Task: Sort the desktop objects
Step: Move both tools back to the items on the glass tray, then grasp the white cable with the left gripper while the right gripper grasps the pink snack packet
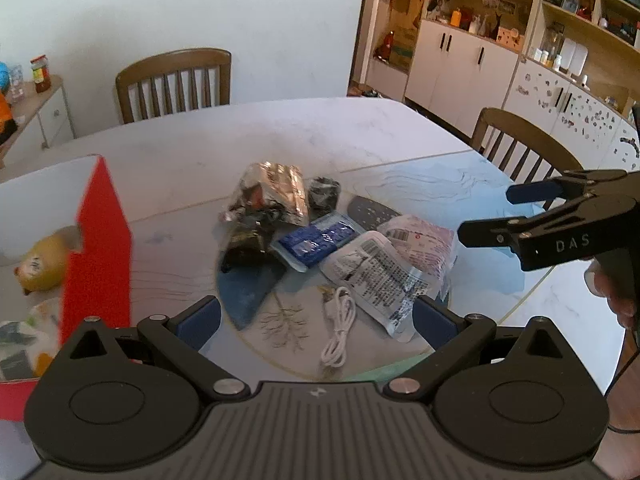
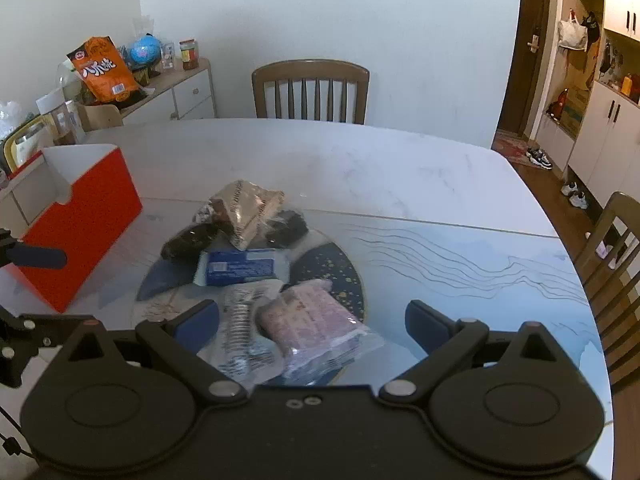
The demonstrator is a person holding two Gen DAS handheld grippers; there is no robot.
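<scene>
A pile of packets lies in the middle of the table: a silver foil bag (image 1: 276,194) (image 2: 246,210), a blue packet (image 1: 316,240) (image 2: 240,268), a white printed packet (image 1: 374,276) (image 2: 240,320), a pink packet (image 1: 420,240) (image 2: 312,320) and dark wrappers (image 1: 248,240) (image 2: 188,242). A white USB cable (image 1: 338,326) lies in front. My left gripper (image 1: 316,316) is open above the cable. My right gripper (image 2: 312,322) is open above the pink packet; it also shows in the left wrist view (image 1: 486,212). A red and white box (image 1: 96,252) (image 2: 80,224) stands at the left.
A yellow toy (image 1: 42,260) and a patterned item (image 1: 24,344) lie left of the box. Wooden chairs stand at the far side (image 2: 310,92) and at the right (image 1: 520,144). A sideboard (image 2: 168,92) with snacks is at the back left. Cabinets (image 1: 460,64) line the right wall.
</scene>
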